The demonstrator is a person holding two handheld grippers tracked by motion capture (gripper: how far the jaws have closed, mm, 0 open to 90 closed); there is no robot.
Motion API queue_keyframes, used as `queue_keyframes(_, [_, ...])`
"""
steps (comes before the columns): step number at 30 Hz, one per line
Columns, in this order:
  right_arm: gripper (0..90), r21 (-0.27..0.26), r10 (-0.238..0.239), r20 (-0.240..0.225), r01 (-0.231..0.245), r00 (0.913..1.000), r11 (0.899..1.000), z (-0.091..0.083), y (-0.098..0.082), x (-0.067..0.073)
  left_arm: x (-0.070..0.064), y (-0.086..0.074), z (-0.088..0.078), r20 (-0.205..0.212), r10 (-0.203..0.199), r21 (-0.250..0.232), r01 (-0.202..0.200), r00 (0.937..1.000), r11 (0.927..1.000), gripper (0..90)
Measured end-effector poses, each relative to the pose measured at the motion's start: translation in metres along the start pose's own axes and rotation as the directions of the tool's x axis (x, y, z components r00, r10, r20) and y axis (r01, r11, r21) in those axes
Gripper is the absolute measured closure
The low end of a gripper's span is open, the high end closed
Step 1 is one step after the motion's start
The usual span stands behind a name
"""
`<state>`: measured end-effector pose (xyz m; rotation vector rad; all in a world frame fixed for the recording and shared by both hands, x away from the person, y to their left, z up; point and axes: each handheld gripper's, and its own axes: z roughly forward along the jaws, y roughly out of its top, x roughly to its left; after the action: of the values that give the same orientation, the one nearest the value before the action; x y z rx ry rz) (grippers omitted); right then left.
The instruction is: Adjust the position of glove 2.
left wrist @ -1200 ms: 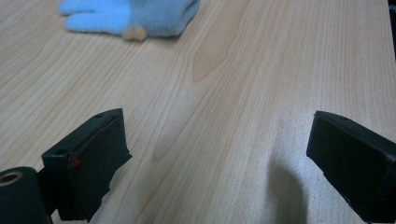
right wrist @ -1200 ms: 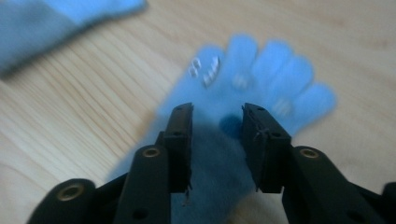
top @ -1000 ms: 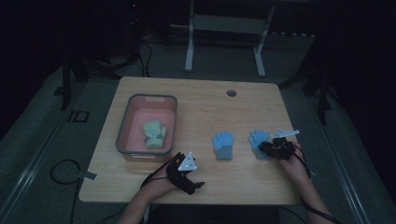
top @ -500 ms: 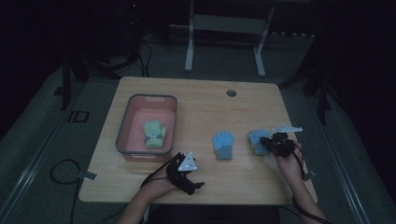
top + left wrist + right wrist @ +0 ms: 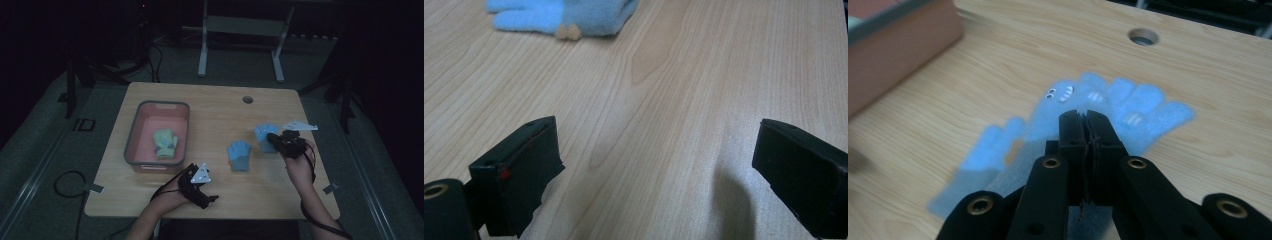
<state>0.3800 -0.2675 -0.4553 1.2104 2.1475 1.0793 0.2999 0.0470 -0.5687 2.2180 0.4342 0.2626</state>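
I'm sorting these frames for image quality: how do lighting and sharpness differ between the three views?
High view: dim and underexposed, the floor around the table nearly black, though outlines stay readable. Left gripper view: bright, wood grain crisp, the left gripper casting soft shadows. Right gripper view: bright, the right gripper sharp, but the blue glove it pinches is smeared and the pink bin soft.

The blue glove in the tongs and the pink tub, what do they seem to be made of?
Blue glove: soft fleecy knit, judging by its fuzzy matte nap; the right tongs pinch it.
Pink tub: probably plastic, going by its smooth walls and grey rim.
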Motion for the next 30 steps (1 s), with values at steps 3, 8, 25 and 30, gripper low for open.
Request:
queue_keyframes(3, [87.0,-0.007,0.002,-0.019,-0.002,0.9998,1.0,0.005,0.004,0.011,0.0,0.0,0.0,-0.001,0.004,0.006,-0.004,1.0,1.0,5.5])
queue_keyframes(8, [87.0,-0.009,-0.01,-0.056,0.01,0.9984,1.0,0.014,0.007,0.031,0.0,0.0,0.0,0.0,0.004,0.003,-0.004,1.0,1.0,5.5])
queue_keyframes(25, [86.8,0.053,0.011,-0.1,-0.006,0.9949,0.999,0.044,-0.013,0.054,0.0,0.0,0.0,0.003,0.003,0.001,-0.003,1.0,1.0,5.5])
queue_keyframes(30, [86.7,0.084,0.022,-0.104,-0.013,0.9943,0.996,0.054,-0.023,0.055,0.0,0.0,0.0,0.004,0.001,0.001,-0.001,1.0,1.0,5.5])
